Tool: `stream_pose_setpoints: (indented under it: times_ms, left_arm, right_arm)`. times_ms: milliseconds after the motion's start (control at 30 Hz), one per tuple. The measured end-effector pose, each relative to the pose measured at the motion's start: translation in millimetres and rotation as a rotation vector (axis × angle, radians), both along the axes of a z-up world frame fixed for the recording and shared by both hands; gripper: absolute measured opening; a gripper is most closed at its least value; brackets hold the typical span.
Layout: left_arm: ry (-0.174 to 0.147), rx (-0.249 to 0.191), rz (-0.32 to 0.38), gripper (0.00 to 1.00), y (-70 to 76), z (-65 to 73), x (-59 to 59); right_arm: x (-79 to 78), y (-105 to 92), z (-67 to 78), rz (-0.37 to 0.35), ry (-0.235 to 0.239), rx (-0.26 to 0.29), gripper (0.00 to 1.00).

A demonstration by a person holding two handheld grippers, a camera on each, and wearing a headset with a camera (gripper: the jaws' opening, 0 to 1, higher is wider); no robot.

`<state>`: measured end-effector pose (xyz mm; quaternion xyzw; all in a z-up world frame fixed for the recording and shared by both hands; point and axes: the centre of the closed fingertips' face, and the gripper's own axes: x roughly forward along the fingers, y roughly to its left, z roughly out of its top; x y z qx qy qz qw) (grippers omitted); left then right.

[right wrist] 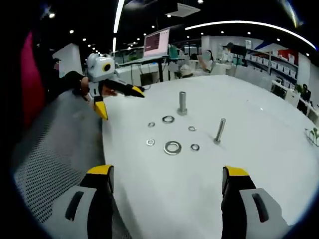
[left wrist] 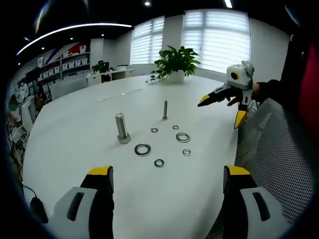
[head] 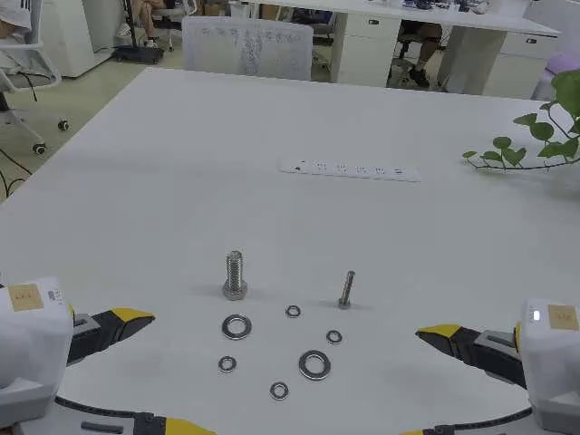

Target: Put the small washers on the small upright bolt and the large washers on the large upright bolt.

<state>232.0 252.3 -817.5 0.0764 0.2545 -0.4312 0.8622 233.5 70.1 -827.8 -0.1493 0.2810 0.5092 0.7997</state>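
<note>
On the white table [head: 181,163] the large bolt [head: 235,275] stands upright at the left and the small bolt [head: 346,290] upright at the right. In front of them lie two large washers [head: 236,326] [head: 314,364] and several small washers [head: 293,311], all flat on the table. My left gripper [head: 177,373] is open at the near left with nothing in it. At the near right my right gripper [head: 412,383] is open and empty too. Both are apart from the washers. The left gripper view looks between its own jaws at the large bolt [left wrist: 121,129] and small bolt [left wrist: 165,109].
A white power strip [head: 349,169] lies across the middle of the table behind the bolts. Plant leaves [head: 544,136] hang over the right edge. A chair [head: 246,45] stands at the far edge. The table's near edge runs just under both grippers.
</note>
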Motion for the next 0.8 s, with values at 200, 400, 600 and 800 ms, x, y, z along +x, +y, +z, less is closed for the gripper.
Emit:
stream_pose_setpoints:
  times_ms: [200,400,600,800]
  left_arm:
    - [0.0,0.001,-0.003,0.89,0.2,-0.2,-0.1]
    - [0.0,0.002,-0.006,0.88,0.0,-0.3,-0.1]
    - [0.0,0.002,-0.005,0.88,0.2,0.0,-0.4]
    - [0.002,0.002,-0.004,0.88,0.8,-0.4,-0.7]
  right_arm:
    - [-0.9,0.1,-0.6,-0.003,0.001,-0.002,0.88]
    - [-2.1,-0.9,-2.6,-0.005,0.005,-0.008,0.87]
    - [-3.9,-0.6,-4.6,-0.003,0.01,-0.014,0.87]
    - [-4.6,-0.1,-5.5,0.002,0.011,-0.019,0.87]
